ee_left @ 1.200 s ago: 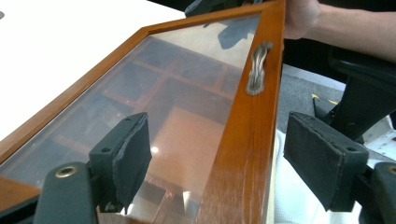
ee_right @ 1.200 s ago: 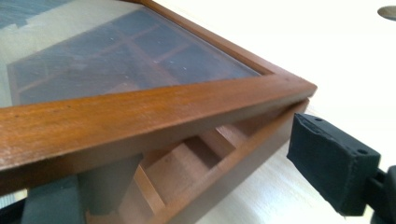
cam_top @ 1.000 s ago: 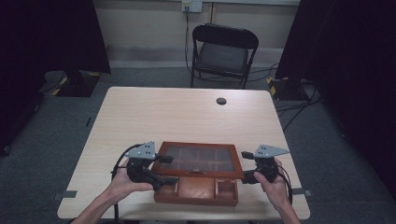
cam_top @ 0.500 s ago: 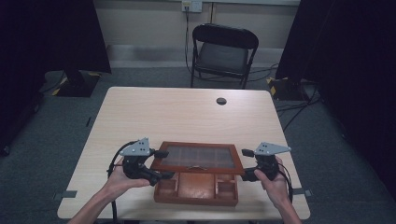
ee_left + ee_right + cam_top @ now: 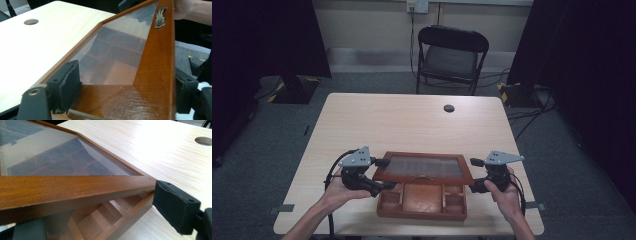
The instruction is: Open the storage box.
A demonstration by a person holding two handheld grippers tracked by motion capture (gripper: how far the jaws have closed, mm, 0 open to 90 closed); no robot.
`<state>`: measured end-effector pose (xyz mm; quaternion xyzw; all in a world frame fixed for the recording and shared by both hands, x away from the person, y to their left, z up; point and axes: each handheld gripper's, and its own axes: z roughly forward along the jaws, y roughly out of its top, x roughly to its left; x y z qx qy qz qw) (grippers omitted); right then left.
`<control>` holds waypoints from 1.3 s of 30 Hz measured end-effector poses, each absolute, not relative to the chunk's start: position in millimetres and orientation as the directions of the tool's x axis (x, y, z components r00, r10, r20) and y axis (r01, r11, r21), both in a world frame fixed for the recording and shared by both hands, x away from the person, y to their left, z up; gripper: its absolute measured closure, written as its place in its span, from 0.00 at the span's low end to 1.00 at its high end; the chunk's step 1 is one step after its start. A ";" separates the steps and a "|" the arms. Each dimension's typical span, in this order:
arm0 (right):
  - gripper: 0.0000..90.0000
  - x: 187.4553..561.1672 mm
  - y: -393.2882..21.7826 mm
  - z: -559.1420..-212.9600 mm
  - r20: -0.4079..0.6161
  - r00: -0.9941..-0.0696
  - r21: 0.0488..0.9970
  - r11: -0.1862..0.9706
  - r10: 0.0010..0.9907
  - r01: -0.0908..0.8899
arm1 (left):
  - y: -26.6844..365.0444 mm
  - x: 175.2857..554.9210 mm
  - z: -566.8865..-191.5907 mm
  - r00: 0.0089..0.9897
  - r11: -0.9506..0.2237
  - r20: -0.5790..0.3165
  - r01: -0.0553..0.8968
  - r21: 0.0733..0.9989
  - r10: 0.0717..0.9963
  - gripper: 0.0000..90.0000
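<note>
From the high view, my left claw (image 5: pixel 379 175) gripped the lid (image 5: pixel 424 168) at its near-left corner and my right claw (image 5: pixel 476 176) sat at the near-right corner, with the box (image 5: pixel 422 201) between my two hands on the table (image 5: pixel 402 120). The lid stood part-way up, its front edge raised off the compartments and its far edge down on the box. I judged the step to be swinging the lid on its back edge, so both hands had to move at one pace, or the frame would twist.

In the left gripper view, my left claw (image 5: pixel 120 85) was clenched on the wooden frame, one pad (image 5: pixel 67 81) against the glass side and the other on the outer edge. The brass handle (image 5: pixel 159 17) lay farther along the front rail, away from me. I meant to hold wood only and keep the load off the glass.

In the right gripper view, the lid's corner crossed just ahead of my right claw (image 5: pixel 100 220), one pad (image 5: pixel 176 206) beside the corner's tip, the lower jaw blurred under the rail. I could not tell whether it pinched the frame or merely propped it. The open compartments lay under the rail.
</note>
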<state>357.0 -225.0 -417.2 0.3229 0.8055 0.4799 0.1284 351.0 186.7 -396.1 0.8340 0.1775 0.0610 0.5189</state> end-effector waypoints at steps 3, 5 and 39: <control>0.20 357.7 -225.3 -417.3 0.110 -0.758 0.857 0.325 0.643 0.400 | 188.4 352.6 -396.8 0.923 -0.390 -0.085 0.240 0.889 0.375 0.24; 0.20 358.2 -225.6 -417.0 0.117 -0.755 0.858 0.317 0.645 0.404 | 190.0 353.7 -397.6 0.919 -0.391 -0.079 0.240 0.889 0.385 0.23; 0.37 371.6 -228.5 -402.9 0.174 -0.778 0.882 0.256 0.604 0.396 | 194.7 373.4 -396.3 0.887 -0.335 -0.051 0.225 0.915 0.458 0.47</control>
